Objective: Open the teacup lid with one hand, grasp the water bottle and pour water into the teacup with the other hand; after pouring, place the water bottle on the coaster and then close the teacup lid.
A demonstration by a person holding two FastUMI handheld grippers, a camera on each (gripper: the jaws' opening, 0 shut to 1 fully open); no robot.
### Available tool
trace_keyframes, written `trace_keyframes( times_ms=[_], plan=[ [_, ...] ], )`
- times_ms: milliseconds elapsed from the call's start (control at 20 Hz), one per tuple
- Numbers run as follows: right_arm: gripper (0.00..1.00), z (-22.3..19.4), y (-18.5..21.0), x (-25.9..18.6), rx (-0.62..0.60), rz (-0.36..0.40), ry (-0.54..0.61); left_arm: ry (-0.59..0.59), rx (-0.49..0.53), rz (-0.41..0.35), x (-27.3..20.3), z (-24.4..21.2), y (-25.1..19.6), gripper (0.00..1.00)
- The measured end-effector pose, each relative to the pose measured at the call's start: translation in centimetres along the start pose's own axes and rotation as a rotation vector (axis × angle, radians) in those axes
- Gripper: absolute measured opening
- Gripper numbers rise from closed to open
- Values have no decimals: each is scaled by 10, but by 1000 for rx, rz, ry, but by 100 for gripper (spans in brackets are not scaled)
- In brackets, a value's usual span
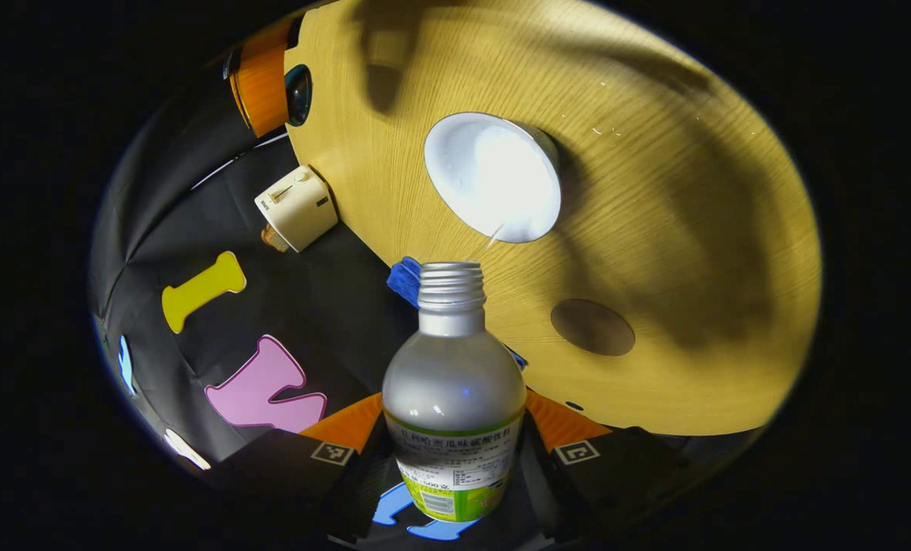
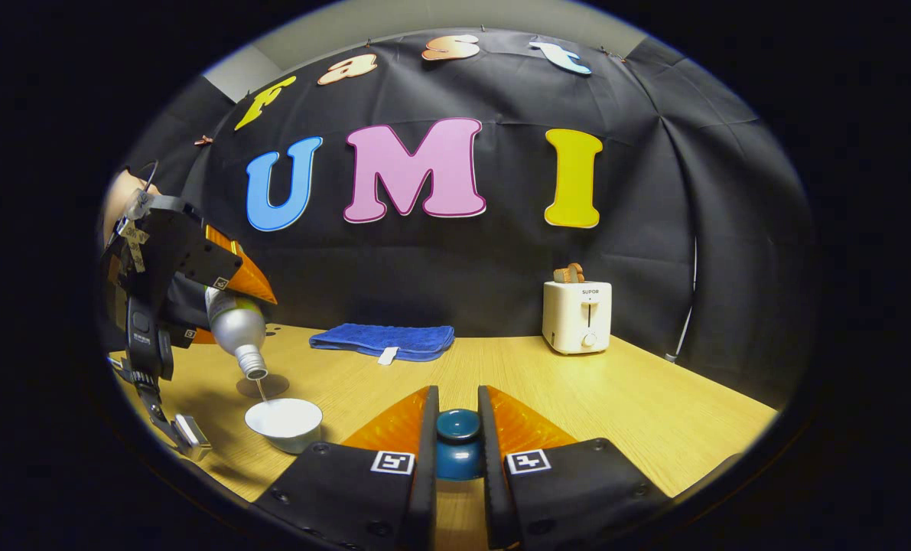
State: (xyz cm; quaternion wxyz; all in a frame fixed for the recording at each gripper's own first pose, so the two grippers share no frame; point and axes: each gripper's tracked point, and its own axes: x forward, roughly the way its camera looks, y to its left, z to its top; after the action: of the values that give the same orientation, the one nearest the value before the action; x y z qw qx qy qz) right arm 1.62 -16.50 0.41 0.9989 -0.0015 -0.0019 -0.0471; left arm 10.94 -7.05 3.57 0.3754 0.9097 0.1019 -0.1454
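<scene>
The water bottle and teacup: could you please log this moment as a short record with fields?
left gripper: shut on the clear plastic water bottle, tipped neck-down
pour: thin stream falling from the bottle mouth into the white round teacup
right gripper: shut on the dark blue teacup lid, held off the cup
coaster: brown round disc on the wooden table, bare, beside the cup
background: blue folded towel, cream toaster

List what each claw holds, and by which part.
Left claw: water bottle, gripped at its labelled body, tipped over the teacup. Right claw: teacup lid, by its knob.
</scene>
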Motion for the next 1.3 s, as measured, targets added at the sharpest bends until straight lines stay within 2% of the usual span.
trace_keyframes(
  times_ms=[650,800,1000,1100,1300],
  plan=[
    [29,0,-1,1,0,0,0,-24,3,43,-7,9,5,80],
    [29,-1,-2,0,0,-10,-1,-48,-65,102,-10,11,9,80],
    [29,0,-2,0,0,-10,-1,-85,-288,202,-25,7,17,80],
    [29,0,-2,0,0,-10,-1,-95,-484,257,-34,0,17,79],
    [29,-1,-2,1,0,-10,-1,-135,-984,313,-56,-14,18,79]
  ],
)
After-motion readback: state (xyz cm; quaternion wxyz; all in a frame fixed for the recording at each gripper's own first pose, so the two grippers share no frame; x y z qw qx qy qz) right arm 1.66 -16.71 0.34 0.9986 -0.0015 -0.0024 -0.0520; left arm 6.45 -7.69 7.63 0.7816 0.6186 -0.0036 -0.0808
